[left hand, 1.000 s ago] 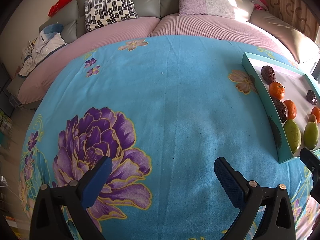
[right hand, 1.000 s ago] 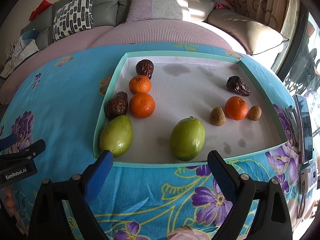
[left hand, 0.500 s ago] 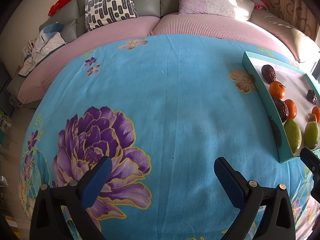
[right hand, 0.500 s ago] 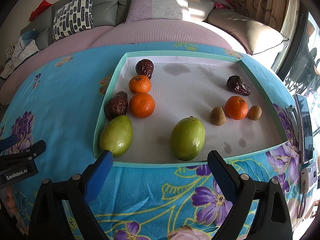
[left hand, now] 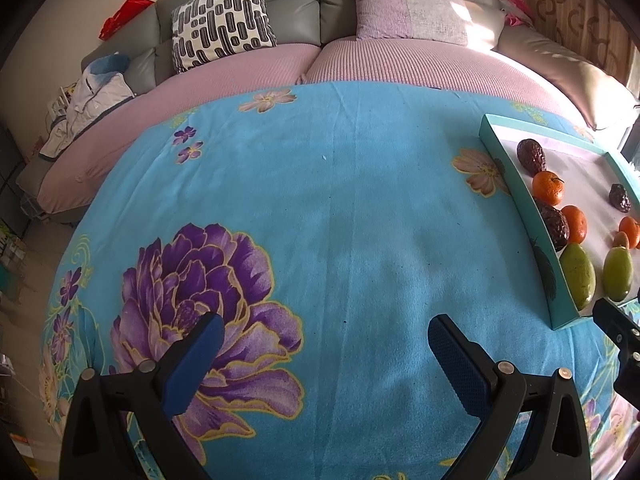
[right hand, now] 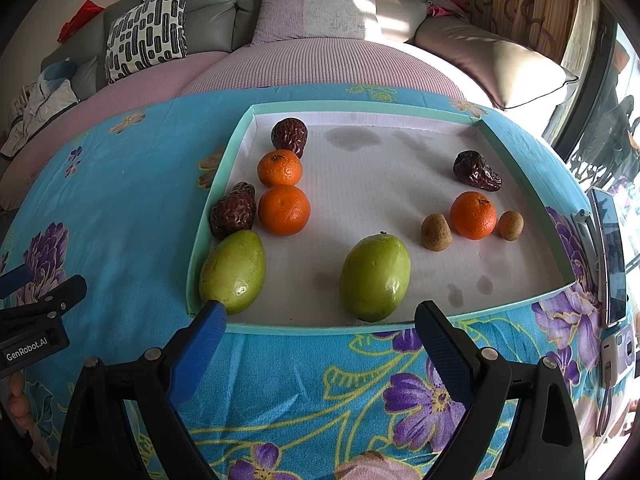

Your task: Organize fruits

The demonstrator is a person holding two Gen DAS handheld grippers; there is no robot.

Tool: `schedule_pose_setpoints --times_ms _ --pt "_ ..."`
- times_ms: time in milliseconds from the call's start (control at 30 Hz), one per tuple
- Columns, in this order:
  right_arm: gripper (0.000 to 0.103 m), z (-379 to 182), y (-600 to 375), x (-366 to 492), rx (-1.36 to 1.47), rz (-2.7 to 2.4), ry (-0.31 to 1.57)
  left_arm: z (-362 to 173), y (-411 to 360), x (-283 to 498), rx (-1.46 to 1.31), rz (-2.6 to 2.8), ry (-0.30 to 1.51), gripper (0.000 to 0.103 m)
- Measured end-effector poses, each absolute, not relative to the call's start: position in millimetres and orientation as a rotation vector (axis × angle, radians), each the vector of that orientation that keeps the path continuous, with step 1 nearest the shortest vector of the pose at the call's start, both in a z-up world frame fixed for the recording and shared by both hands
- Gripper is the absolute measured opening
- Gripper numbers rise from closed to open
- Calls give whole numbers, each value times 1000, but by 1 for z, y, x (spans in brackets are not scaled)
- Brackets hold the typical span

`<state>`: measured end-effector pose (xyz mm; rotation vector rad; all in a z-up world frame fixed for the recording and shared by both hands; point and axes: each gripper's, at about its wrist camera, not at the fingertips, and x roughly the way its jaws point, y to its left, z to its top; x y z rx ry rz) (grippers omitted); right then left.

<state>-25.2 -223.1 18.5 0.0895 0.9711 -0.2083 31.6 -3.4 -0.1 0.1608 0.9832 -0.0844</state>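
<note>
A teal-rimmed white tray (right hand: 400, 106) on the blue floral cloth holds the fruit. Along its left side lie a dark wrinkled fruit (right hand: 289, 136), two oranges (right hand: 279, 168) (right hand: 284, 209), another dark fruit (right hand: 234, 210) and a green mango (right hand: 233, 271). A second mango (right hand: 375, 278) lies at the front middle. On the right are a third dark fruit (right hand: 476, 171), an orange (right hand: 473, 215) and two small brown fruits (right hand: 436, 232) (right hand: 510, 225). My right gripper (right hand: 320, 344) is open and empty, just short of the tray's front rim. My left gripper (left hand: 325, 356) is open over bare cloth, the tray (left hand: 516, 196) to its right.
A sofa with pink covers and cushions (right hand: 316, 4) runs behind the table. A phone on a stand (right hand: 610, 256) rises at the table's right edge. Folded clothes (left hand: 88, 108) lie on the sofa's left end. The left gripper's body (right hand: 36, 320) shows at the right wrist view's left edge.
</note>
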Motion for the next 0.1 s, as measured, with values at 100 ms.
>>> schedule_pose_setpoints --times_ms 100 --pt "95 19 -223 -25 90 -208 971 0 -3 33 158 -82 989 103"
